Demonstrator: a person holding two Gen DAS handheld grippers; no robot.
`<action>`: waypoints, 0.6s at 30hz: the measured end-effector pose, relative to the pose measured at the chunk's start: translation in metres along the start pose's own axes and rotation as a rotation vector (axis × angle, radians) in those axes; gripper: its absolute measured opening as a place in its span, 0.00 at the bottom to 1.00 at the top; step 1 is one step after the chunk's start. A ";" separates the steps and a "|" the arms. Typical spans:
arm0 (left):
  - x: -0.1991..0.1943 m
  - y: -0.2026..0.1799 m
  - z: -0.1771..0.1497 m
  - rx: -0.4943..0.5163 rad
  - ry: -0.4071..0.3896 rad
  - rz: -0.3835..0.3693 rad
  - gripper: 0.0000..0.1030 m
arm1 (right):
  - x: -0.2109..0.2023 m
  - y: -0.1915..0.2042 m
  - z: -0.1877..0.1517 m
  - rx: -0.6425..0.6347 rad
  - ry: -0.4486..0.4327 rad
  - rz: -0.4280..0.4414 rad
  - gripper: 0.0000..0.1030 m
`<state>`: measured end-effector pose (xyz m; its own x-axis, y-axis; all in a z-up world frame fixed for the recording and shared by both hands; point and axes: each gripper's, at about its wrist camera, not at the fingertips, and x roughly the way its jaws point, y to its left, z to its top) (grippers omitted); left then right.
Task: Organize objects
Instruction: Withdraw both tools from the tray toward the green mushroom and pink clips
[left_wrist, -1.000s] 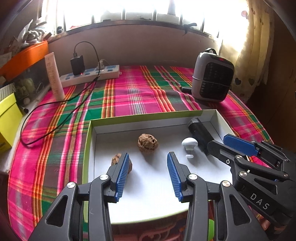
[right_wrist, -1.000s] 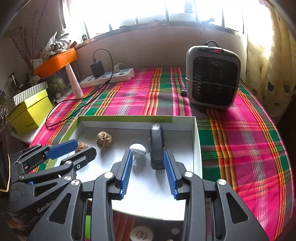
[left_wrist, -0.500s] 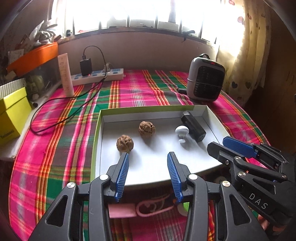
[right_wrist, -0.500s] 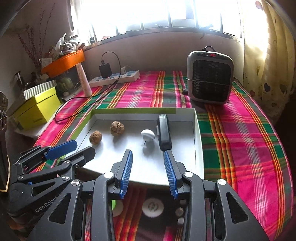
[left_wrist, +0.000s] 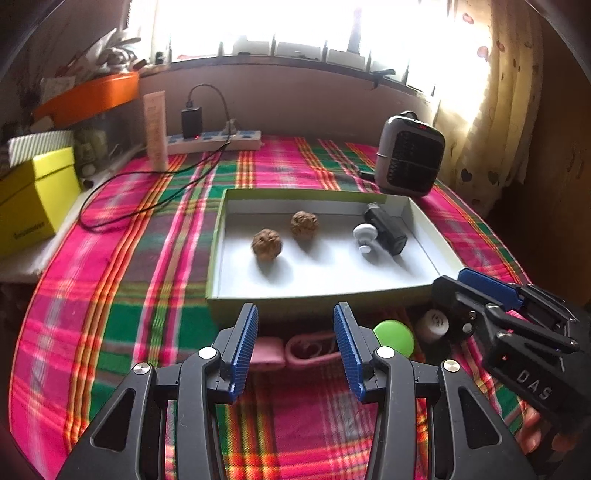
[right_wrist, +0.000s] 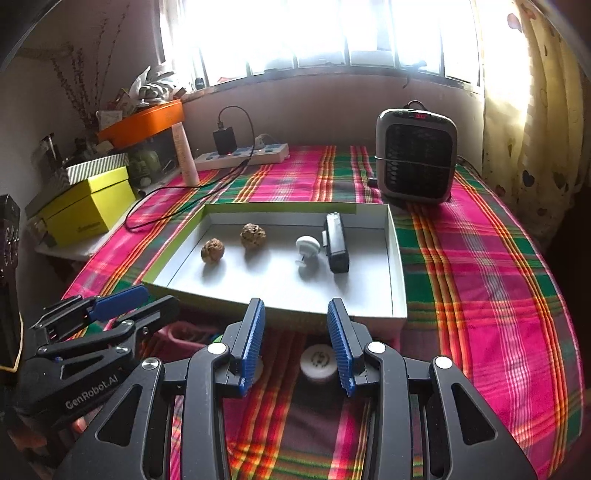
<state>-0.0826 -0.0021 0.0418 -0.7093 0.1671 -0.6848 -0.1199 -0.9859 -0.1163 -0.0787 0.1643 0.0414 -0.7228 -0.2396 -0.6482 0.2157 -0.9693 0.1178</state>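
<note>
A shallow white tray (left_wrist: 216, 251) with a green rim lies on the plaid cloth. It holds two walnuts (left_wrist: 266, 242) (left_wrist: 304, 224), a white knob (left_wrist: 365, 236) and a black device (left_wrist: 386, 229). My left gripper (left_wrist: 295, 321) hovers just short of the tray's near wall, open and holding nothing. Below it lie a pink item (left_wrist: 267, 352) and a pink loop (left_wrist: 310, 347), with a green lid (left_wrist: 393, 336) to the right. My right gripper (right_wrist: 295, 317) is open too, above a white cap (right_wrist: 317, 360) in front of the tray (right_wrist: 397, 258). The right wrist view also shows the walnuts (right_wrist: 212, 250) (right_wrist: 253, 233), the knob (right_wrist: 308, 247) and the device (right_wrist: 335, 243).
A grey heater (right_wrist: 415, 158) stands behind the tray at the right. A power strip (left_wrist: 214, 142) with a charger and a trailing black cable lies at the back, beside an upright tube (left_wrist: 155, 133). A yellow box (left_wrist: 33, 199) sits off the left edge. A curtain hangs at the right.
Both grippers have drawn back from above the tray to its near side, so the small items in front of it have come into view. Neither pair of jaws has changed its gap.
</note>
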 end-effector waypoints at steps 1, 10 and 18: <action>-0.001 0.003 -0.002 -0.007 0.001 0.000 0.40 | -0.001 0.001 -0.002 0.001 0.000 0.006 0.36; -0.014 0.019 -0.020 -0.017 -0.008 -0.011 0.46 | -0.004 0.008 -0.018 -0.013 0.000 0.047 0.36; -0.007 0.035 -0.036 -0.041 0.035 -0.021 0.48 | -0.004 0.015 -0.026 -0.035 0.009 0.083 0.44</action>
<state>-0.0573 -0.0375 0.0169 -0.6823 0.1882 -0.7064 -0.1055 -0.9815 -0.1596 -0.0559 0.1515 0.0261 -0.6953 -0.3185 -0.6444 0.2975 -0.9436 0.1453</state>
